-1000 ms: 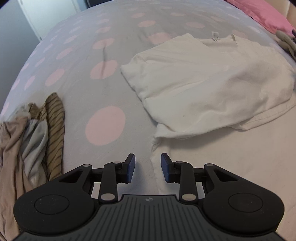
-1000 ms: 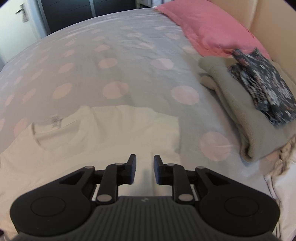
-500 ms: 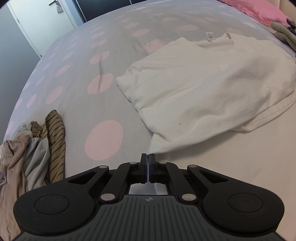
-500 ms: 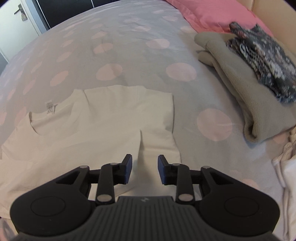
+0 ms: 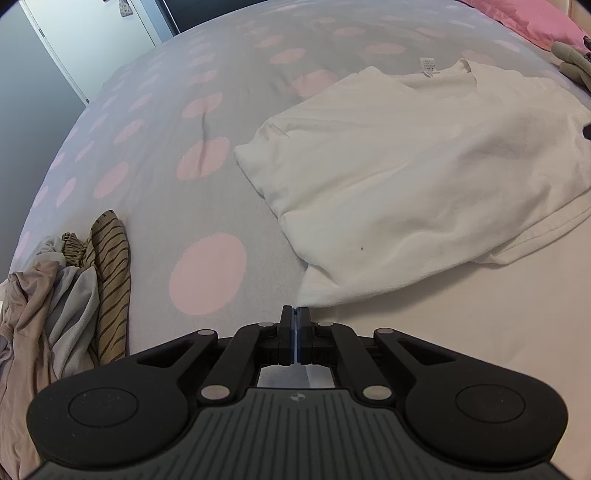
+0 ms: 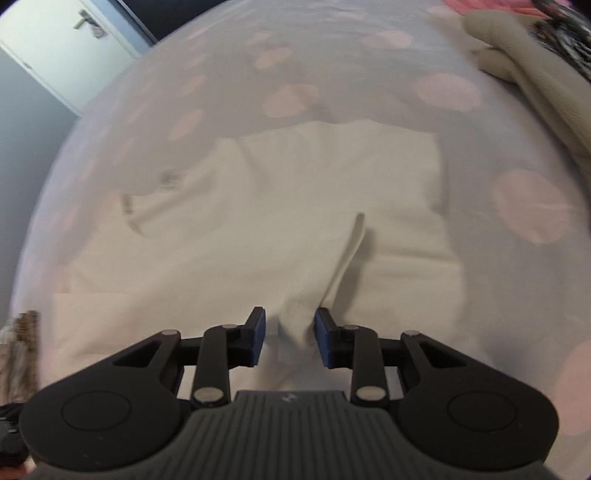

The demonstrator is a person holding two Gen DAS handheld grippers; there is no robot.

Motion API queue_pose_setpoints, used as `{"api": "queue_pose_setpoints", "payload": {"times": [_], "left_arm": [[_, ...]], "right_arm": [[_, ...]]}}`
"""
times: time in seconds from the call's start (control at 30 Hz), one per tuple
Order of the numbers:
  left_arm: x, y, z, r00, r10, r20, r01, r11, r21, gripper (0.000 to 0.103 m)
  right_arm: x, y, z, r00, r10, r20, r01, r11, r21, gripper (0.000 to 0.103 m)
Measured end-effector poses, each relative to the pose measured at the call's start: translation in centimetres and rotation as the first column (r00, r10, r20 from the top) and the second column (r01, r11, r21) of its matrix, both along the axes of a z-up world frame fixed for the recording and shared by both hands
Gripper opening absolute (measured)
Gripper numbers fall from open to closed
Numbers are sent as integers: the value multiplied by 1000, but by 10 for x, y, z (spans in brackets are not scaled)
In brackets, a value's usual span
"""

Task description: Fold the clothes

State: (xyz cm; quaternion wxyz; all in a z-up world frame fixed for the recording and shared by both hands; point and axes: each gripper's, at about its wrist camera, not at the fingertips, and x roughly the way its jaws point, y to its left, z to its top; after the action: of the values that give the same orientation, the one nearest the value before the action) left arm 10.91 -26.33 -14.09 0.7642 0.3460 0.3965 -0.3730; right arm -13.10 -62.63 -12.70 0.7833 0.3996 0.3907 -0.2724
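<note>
Where the room shows at the far left, a grey wall (image 5: 29,122) meets a white door (image 5: 92,40), and the door has a metal handle (image 6: 82,19) in the right wrist view. Below them lies the big bed cover, pale grey cloth with pink round dots (image 5: 207,273), and it fills most of both views.

At the left edge of the bed sits a small heap of crumpled clothes, beige, grey and brown with dark stripes (image 5: 74,291). Next comes the left gripper (image 5: 295,332), with its two black fingers pressed tight together, pinching the near corner of the white cotton T-shirt (image 5: 424,184). That shirt is spread flat on the bed, partly folded, with its neck tag (image 5: 427,66) at the far side.

Further right, the right gripper (image 6: 289,336) has its blue pads (image 6: 257,334) spread apart, and a raised fold of the same white shirt stands between them. I cannot tell if the pads touch it.

At the far right lie a pink pillow (image 5: 532,22) and a folded beige fleece (image 6: 535,74), with a dark flowery cloth (image 6: 569,33) on top.
</note>
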Motion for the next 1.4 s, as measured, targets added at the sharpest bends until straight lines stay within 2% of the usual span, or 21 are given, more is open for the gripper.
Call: {"api": "queue_pose_setpoints", "payload": {"times": [0.1,0.17,0.2,0.47,0.57,0.63,0.73,0.83,0.97,1.03,1.17,1.2,1.23,1.4], "left_arm": [[1,-1,-1,1000,4,0,-4,1000,3,0],[1,-2,-1,1000,5,0,-5,1000,6,0],[1,-3,-1,1000,6,1,-6,1000,8,0],[2,-2,0,1000,11,-5,-11,1000,2,0],[2,-1,0,1000,6,-3,-6,1000,3,0],[3,-1,0,1000,6,-4,-6,1000,4,0],[3,-1,-1,1000,8,-4,-8,1000,6,0],[1,-2,0,1000,7,0,-7,1000,15,0],[2,-1,-1,1000,13,5,-13,1000,28,0],[4,1,-3,1000,19,7,-19,999,33,0],[7,2,-5,1000,26,3,-26,999,39,0],[7,2,-5,1000,27,3,-27,999,38,0],[7,2,-4,1000,23,1,-23,999,34,0],[2,1,2,1000,-8,-6,8,1000,8,0]], "right_arm": [[1,2,21,993,-4,117,3,1000,7,32],[-1,0,32,991,-50,121,56,997,-51,33],[-2,-2,34,992,-65,106,73,995,-74,33],[-27,-10,15,987,-157,-27,155,986,-67,33],[-45,-4,12,986,-163,-15,163,987,-9,31],[-54,1,9,987,-161,-5,161,986,42,24],[-56,11,-1,990,-140,-3,140,985,97,20],[-48,13,-18,990,-132,-45,136,986,101,19],[-43,7,-34,983,-185,-18,185,973,137,22],[-38,4,-36,982,-190,-2,189,973,133,25],[-29,3,-36,979,-203,0,201,974,105,24],[-30,2,-34,978,-208,15,206,973,101,19],[-31,0,-32,976,-214,30,210,973,96,5],[-35,-2,-8,969,-228,95,223,973,61,2]]}}
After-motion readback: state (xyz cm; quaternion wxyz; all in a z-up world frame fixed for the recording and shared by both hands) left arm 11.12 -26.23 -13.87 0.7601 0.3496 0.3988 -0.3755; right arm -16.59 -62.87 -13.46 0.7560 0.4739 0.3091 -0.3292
